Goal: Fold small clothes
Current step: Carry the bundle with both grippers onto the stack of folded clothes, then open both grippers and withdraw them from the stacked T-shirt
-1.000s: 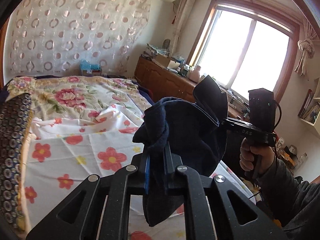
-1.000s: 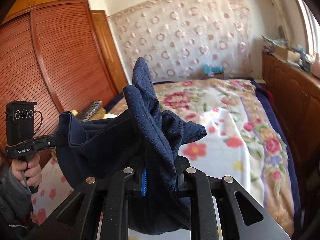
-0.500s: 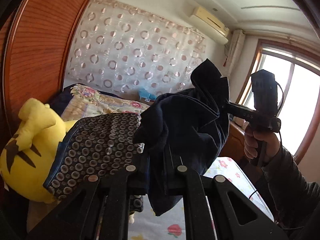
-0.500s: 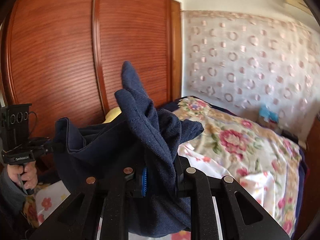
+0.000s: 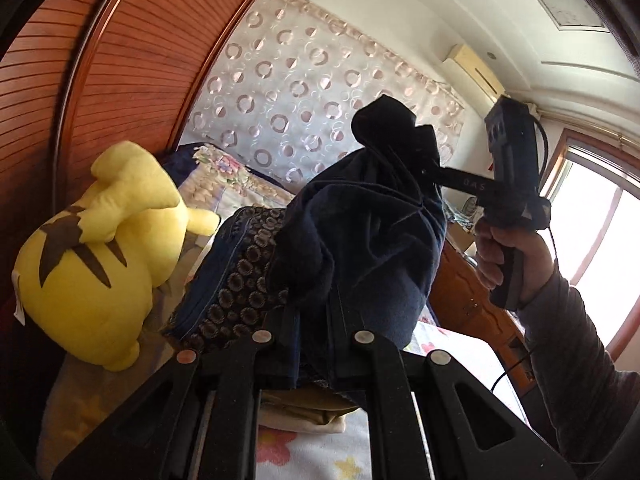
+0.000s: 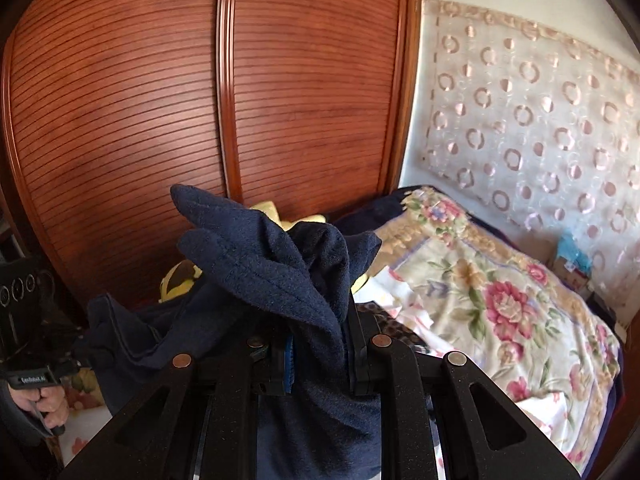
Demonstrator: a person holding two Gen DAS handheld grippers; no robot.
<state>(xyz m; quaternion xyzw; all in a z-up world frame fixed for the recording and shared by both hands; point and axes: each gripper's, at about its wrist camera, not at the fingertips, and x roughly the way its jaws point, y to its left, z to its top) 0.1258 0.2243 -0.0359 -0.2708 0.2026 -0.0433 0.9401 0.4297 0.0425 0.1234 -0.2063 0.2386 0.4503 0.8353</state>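
A dark navy small garment [image 5: 372, 240] hangs in the air between both grippers, above the bed. My left gripper [image 5: 312, 320] is shut on one end of it, with cloth bunched over the fingers. My right gripper [image 6: 320, 344] is shut on the other end [image 6: 280, 264], which sticks up in folds over the fingers. In the left wrist view the right gripper [image 5: 432, 172] shows at the upper right, held by a hand. In the right wrist view the left gripper [image 6: 76, 354] shows at the far left edge.
A yellow plush toy [image 5: 96, 248] and a dark patterned cushion [image 5: 240, 280] lie by the wooden slatted wardrobe [image 6: 160, 100]. The bed has a floral cover [image 6: 500, 300]. A curtain with rings [image 6: 540, 120] hangs behind it. A wooden cabinet [image 5: 468, 296] stands under the window.
Both grippers have swung left with the navy garment held between them, from facing the bed and window to facing the wardrobe and plush toy. Both views also tilted upward.
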